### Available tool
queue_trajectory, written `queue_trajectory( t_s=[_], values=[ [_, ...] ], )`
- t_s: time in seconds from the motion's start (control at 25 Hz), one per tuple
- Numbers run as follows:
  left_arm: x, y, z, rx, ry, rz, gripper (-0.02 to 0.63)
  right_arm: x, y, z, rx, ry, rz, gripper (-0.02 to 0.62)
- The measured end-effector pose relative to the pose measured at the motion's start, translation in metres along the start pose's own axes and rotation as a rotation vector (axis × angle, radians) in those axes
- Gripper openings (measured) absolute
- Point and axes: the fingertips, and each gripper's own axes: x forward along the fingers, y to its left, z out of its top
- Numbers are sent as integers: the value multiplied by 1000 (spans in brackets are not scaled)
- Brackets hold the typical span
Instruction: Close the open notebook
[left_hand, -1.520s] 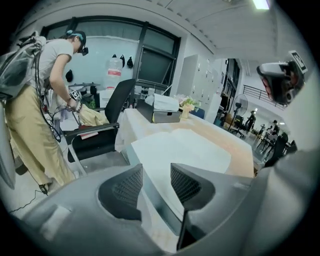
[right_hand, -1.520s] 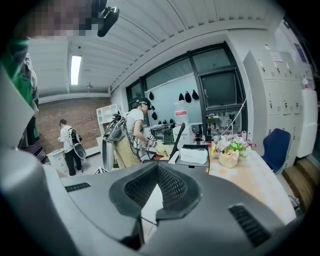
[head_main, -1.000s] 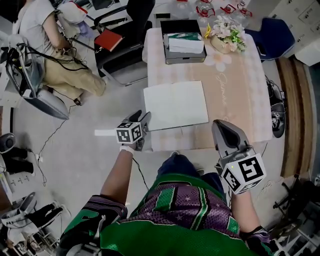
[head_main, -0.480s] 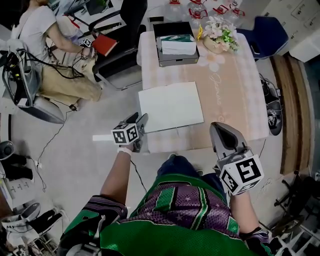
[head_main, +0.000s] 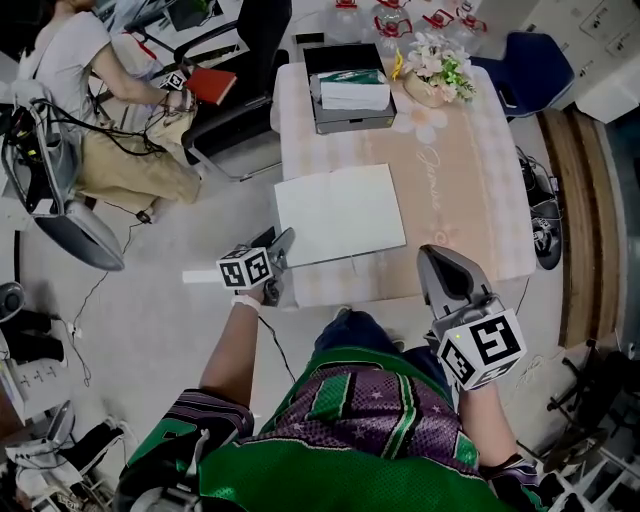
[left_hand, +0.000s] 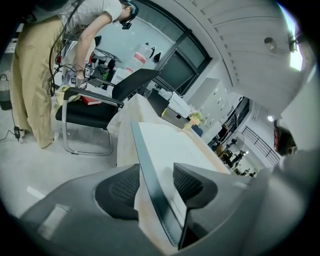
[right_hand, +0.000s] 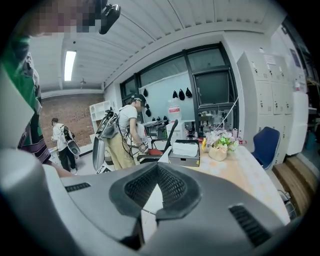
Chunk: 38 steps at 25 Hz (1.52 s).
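Note:
The notebook (head_main: 340, 213) lies flat on the near-left part of the table (head_main: 470, 180), white surface up. My left gripper (head_main: 280, 247) is at its near-left corner, by the table's edge. In the left gripper view the notebook's (left_hand: 167, 145) thin dark edge and a fold of beige tablecloth run between the left gripper's (left_hand: 152, 182) jaws, which stand apart. My right gripper (head_main: 441, 262) hovers at the table's near edge, right of the notebook. In the right gripper view, the right gripper (right_hand: 157, 192) has its pads together with nothing between them.
A dark tray with a green-and-white box (head_main: 350, 88) and a flower pot (head_main: 437, 68) stand at the table's far end. A black office chair (head_main: 240, 100) and a bending person (head_main: 110, 100) are left of the table. A blue chair (head_main: 542, 65) is at the far right.
The head view has shifted slightly. Both grippers keep their places relative to the notebook and table. The person at the left has moved a little.

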Motion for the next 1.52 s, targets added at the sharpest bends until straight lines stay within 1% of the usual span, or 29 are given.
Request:
queue_trajectory(
  t_s=[0.24, 0.52, 0.72, 0.88, 1.28, 1.4, 1.52],
  values=[
    [2, 0, -1, -21, 21, -11, 209, 4, 4, -1, -9, 11, 4, 2],
    [-4, -8, 9, -16, 8, 15, 207, 6, 16, 7, -13, 7, 24, 2],
    [-14, -18, 18, 33, 13, 8, 207, -2, 21, 16, -24, 0, 22, 2],
    [-21, -30, 27, 55, -4, -10, 207, -8, 24, 17, -23, 4, 17, 2],
    [-27, -45, 39, 66, -22, -24, 207, -10, 33, 24, -40, -18, 28, 2],
    [-26, -50, 41, 65, -32, -27, 207, -8, 27, 23, -26, -19, 33, 2],
    [-28, -57, 46, 75, -46, -26, 207, -4, 25, 24, -15, -22, 57, 2]
  ],
)
